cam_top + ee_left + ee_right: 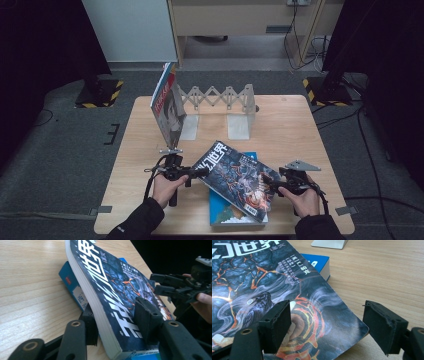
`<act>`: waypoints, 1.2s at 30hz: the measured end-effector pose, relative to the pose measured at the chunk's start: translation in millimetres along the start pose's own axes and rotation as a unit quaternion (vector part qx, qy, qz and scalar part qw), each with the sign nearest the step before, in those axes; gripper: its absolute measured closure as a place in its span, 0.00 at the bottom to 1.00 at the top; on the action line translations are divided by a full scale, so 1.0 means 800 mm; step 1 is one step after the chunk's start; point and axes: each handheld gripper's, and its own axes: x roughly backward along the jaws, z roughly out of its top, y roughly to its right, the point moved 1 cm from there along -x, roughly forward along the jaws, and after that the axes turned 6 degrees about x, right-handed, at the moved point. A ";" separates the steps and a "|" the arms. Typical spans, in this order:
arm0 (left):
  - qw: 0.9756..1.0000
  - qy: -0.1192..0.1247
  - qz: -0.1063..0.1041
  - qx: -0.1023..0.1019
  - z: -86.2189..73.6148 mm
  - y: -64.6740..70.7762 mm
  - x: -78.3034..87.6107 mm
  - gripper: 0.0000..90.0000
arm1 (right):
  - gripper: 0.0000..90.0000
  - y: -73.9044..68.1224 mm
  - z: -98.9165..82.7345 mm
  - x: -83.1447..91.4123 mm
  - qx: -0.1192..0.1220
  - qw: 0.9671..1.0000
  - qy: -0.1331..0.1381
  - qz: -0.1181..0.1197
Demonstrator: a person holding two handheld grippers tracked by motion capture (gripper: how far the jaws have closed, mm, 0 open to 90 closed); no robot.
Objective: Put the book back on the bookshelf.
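One wooden table [295, 120] carries everything, and places here are told from the dark book [235, 177] near its front edge. One metal folding rack [220, 97] stands behind that book, with one book [167, 102] leaning upright at the rack's left end. There are three books in all: the dark book lies slanted across a blue book [222, 207] under it. The left gripper [197, 172] is clamped on the dark book's left edge, one jaw over the cover and one beneath; the right gripper [274, 186] sits at the book's right corner with its two jaws apart, one over the cover and the other clear of it, grasping nothing.
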 end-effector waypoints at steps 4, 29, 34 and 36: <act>1.000 -0.007 -0.004 0.006 0.000 0.002 0.000 0.64 | 0.25 0.000 0.000 0.000 0.001 1.000 0.003 0.000; 0.998 0.031 -0.039 0.039 0.021 0.035 0.037 0.88 | 0.24 0.009 0.002 0.004 0.005 1.000 0.006 -0.016; 0.997 0.052 -0.039 0.041 0.029 0.041 0.051 0.90 | 0.24 0.019 0.001 0.007 0.002 1.000 0.005 -0.030; 0.997 0.059 -0.038 0.039 0.033 0.043 0.058 0.91 | 0.23 0.023 0.000 0.007 0.000 0.999 0.004 -0.037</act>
